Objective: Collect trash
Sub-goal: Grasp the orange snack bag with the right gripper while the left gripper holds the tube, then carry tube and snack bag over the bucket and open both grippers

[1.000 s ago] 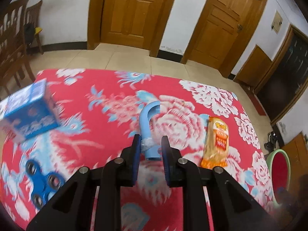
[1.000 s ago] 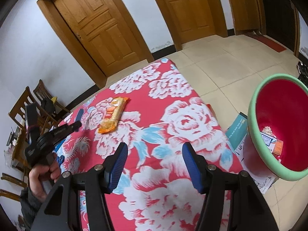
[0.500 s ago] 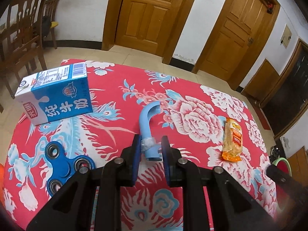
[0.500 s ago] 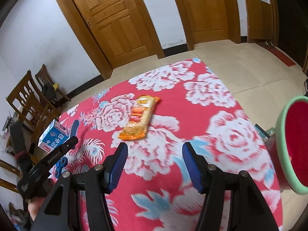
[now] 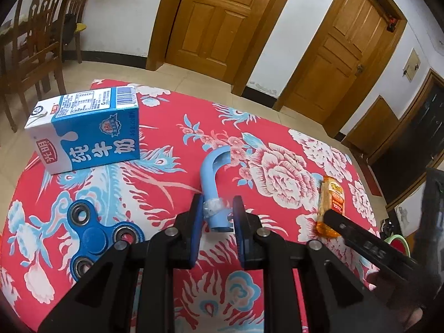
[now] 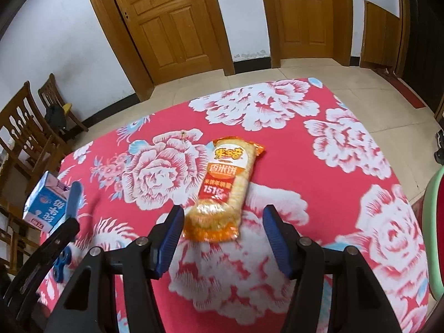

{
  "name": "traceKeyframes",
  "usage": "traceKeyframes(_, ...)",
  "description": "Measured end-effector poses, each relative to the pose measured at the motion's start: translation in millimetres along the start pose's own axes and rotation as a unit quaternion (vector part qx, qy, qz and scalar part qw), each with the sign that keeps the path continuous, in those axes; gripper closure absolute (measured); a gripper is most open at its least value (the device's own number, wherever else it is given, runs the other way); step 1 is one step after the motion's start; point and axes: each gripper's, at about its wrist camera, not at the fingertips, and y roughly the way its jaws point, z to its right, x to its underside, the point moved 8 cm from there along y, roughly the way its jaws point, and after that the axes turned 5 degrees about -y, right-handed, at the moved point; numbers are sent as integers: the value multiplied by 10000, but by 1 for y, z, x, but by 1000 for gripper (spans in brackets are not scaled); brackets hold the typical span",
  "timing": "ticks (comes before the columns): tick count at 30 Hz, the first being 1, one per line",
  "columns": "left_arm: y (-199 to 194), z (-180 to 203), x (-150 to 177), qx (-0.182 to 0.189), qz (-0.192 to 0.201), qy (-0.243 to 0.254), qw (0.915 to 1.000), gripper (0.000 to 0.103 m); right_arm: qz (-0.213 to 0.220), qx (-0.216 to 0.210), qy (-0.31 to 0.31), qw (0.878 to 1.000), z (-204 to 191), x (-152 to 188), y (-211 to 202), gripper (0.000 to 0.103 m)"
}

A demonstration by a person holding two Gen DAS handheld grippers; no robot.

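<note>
My left gripper (image 5: 216, 209) is shut on the lower, taped end of a light-blue curved plastic piece (image 5: 212, 172), which arches up and away over the red flowered tablecloth (image 5: 277, 127). An orange snack packet (image 6: 227, 188) lies flat on the cloth. Its near end sits between the fingers of my right gripper (image 6: 223, 216), which is open with its pads clear of the packet. In the left wrist view the packet (image 5: 331, 199) is at the right, with the right gripper's black finger (image 5: 358, 242) over its lower end.
A blue and white milk carton (image 5: 86, 130) lies at the table's left, a blue fidget spinner (image 5: 91, 238) in front of it. A green-rimmed red bin (image 6: 435, 222) stands on the floor off the right edge. Wooden chairs (image 5: 30, 41) stand at the left, doors behind.
My right gripper swung from the bin side across the table to the snack packet, whose near end now lies between its fingers. The left gripper shifted slightly, still holding the blue piece.
</note>
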Motion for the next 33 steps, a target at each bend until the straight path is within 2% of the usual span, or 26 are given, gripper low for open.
traceKeyframes(6,1,4,3,99,-45,53,9999,83,110,236,-254,9993,-7,-5,8,41)
traceKeyframes(8,2,6,5,120,-68,77,9999,83,147,309,-303,9990,-8,-6,9,47)
traceKeyframes(9,2,7,5,127,-76,88,9999,83,156,360,-338,9987,-7,-5,8,57)
traceKeyframes(12,3,9,6,141,-73,121,9998,83,112,243,-261,9993,-4,-3,5,62)
traceKeyframes(20,4,10,7,94,-12,162,9998,83,1,-88,-60,9999,3,21,-18,63)
traceKeyframes(27,-3,17,8,93,98,310,9994,83,184,-185,100,9996,16,39,-56,63)
traceKeyframes(33,-13,30,8,142,234,514,9983,83,451,-68,333,9984,49,54,-96,63)
